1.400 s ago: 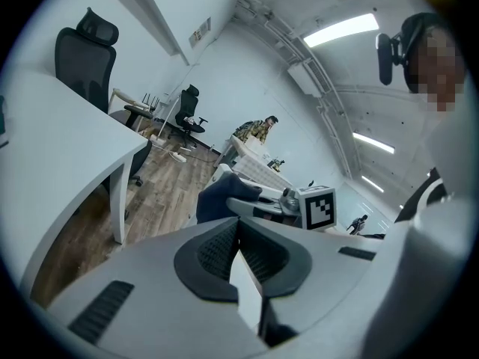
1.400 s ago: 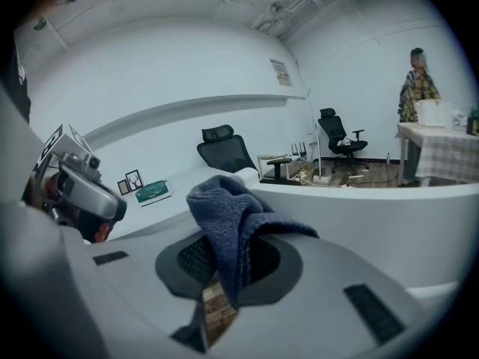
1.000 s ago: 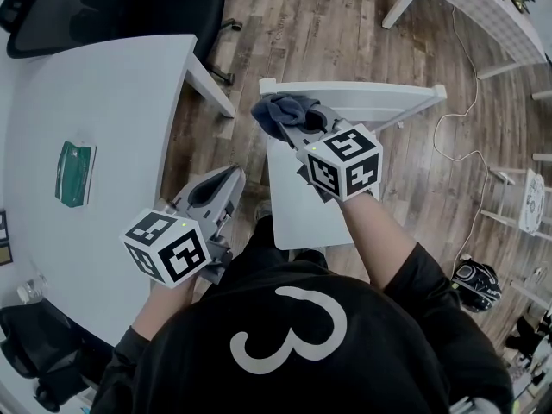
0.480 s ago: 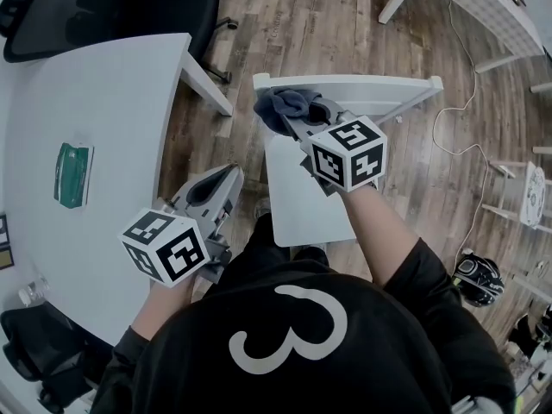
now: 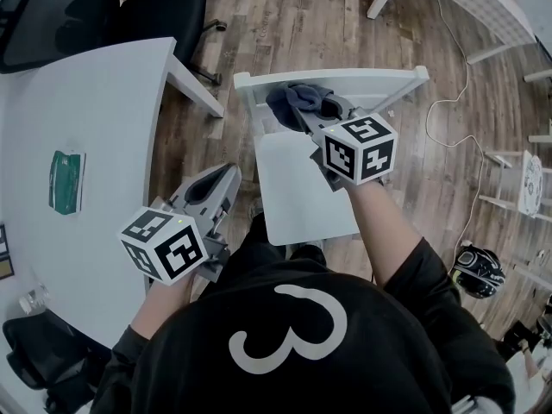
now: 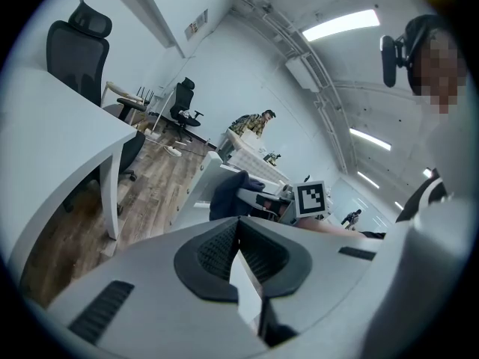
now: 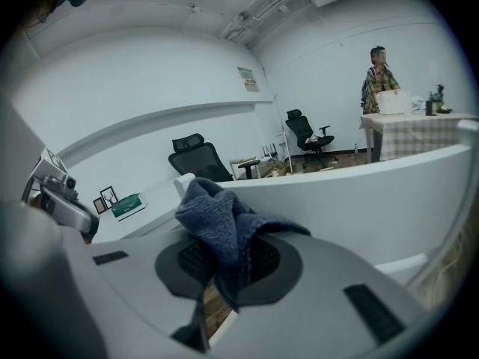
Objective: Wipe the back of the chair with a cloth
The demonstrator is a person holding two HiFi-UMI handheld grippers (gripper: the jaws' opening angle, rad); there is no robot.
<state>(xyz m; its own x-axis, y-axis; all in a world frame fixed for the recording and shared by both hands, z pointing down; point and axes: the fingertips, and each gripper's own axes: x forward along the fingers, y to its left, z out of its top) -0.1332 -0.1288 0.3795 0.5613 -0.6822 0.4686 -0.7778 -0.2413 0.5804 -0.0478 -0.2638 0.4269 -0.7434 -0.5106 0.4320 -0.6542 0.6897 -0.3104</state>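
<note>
Standing over a white chair (image 5: 293,188), the person holds the left gripper (image 5: 226,178) low beside the white table (image 5: 95,102), its jaws pressed together on nothing. Further out, the right gripper (image 5: 304,117) pinches a dark blue cloth (image 5: 289,100), which lies against the chair's back rail (image 5: 371,80). A black office chair (image 5: 112,15) stands beyond.

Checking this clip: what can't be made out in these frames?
1. Contact between cloth and chair back: head view, the cloth and right gripper cover it.
2. Far face of the chair back: head view, seen edge-on from above.
3. Print on the green packet: head view, too small.
</note>
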